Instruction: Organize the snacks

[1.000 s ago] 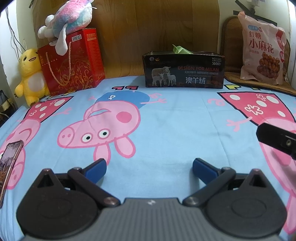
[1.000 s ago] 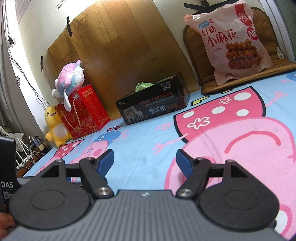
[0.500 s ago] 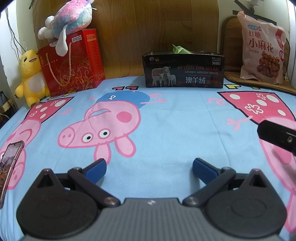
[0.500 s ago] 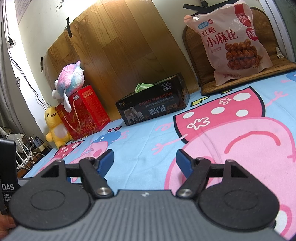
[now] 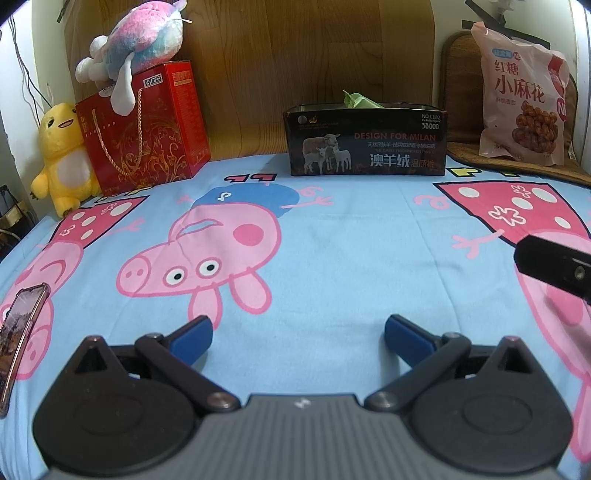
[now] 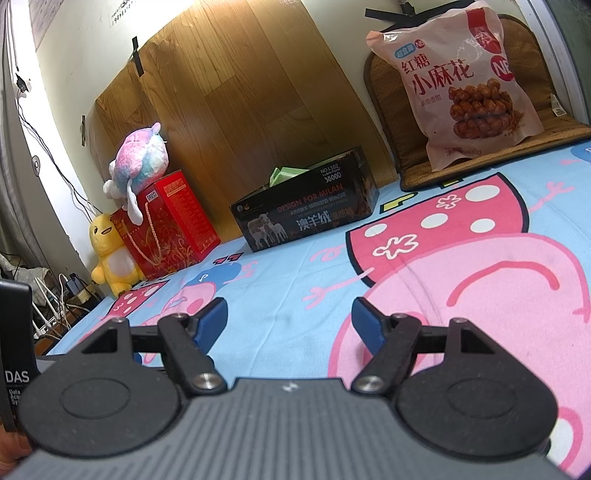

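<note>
The left gripper [image 5: 298,334] hangs low over the bed with its two blue fingers [image 5: 192,338] spread wide and nothing between them. The right gripper [image 6: 289,319] is the same: wide apart, holding nothing, low over the sheet [image 5: 332,240] with the pink pig on it. Compared with the pictures from a second ago, almost nothing has changed; both grippers sit in nearly the same spot, and no snack has moved. So this looks like a pause, and the pictures do not tell which way the job is going. Past the fingers the sheet is bare in the middle. At the far edge, against the wooden board, stands a dark box [image 5: 365,142] with sheep on it, open at the top. Some green packets [image 6: 286,173] stick up out of it, so at least a few snacks lie in the box. To the right of the box, a big pink bag of snacks [image 6: 469,77] leans upright on a brown mat [image 6: 517,136], well apart from the box. This could be a tidy-up with the pink bag yet to go in, or one where the bag is meant to stay there. On the left are a red gift box [image 5: 147,129], a yellow toy [image 5: 62,158] and a fluffy pink toy [image 5: 136,33]. A phone [image 5: 20,328] lies at the near left edge.
</note>
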Demonstrator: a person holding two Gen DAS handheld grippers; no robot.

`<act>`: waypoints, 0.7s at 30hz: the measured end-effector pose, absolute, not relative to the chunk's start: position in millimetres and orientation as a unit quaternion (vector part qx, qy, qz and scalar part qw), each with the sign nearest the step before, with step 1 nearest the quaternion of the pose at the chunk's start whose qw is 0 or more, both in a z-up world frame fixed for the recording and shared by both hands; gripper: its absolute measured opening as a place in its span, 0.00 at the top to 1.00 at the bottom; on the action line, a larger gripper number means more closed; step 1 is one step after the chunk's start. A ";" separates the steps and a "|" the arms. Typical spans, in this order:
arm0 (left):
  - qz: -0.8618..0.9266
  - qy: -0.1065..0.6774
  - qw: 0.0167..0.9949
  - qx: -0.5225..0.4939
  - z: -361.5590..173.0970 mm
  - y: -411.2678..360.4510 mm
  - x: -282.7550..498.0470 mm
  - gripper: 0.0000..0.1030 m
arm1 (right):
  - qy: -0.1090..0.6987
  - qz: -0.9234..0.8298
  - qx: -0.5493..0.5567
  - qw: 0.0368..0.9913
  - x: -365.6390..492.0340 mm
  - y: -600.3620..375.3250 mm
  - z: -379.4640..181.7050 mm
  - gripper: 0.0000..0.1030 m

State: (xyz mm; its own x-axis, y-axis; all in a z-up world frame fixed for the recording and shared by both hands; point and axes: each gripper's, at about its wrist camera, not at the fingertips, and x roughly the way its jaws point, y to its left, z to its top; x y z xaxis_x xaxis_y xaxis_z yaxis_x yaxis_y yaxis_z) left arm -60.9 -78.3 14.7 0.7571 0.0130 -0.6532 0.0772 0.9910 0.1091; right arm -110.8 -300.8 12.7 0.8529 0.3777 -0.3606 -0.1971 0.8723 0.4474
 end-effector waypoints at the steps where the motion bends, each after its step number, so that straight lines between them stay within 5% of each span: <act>1: -0.017 0.348 0.935 0.065 14.8 -78.0 -60.8 0.00 | 0.224 0.153 0.201 0.941 -110.8 -300.9 12.7 0.26; 21: -0.017 0.343 0.936 0.074 15.2 -80.3 -61.6 0.00 | 0.224 0.153 0.201 0.941 -110.7 -301.4 12.5 0.26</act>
State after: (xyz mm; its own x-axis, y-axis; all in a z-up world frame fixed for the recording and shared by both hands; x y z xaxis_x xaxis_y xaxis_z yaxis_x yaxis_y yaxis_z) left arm -61.6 -80.3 15.2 0.7639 0.0189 -0.6451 0.0823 0.9886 0.1264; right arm -110.7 -301.4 12.5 0.8527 0.3788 -0.3599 -0.1983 0.8719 0.4478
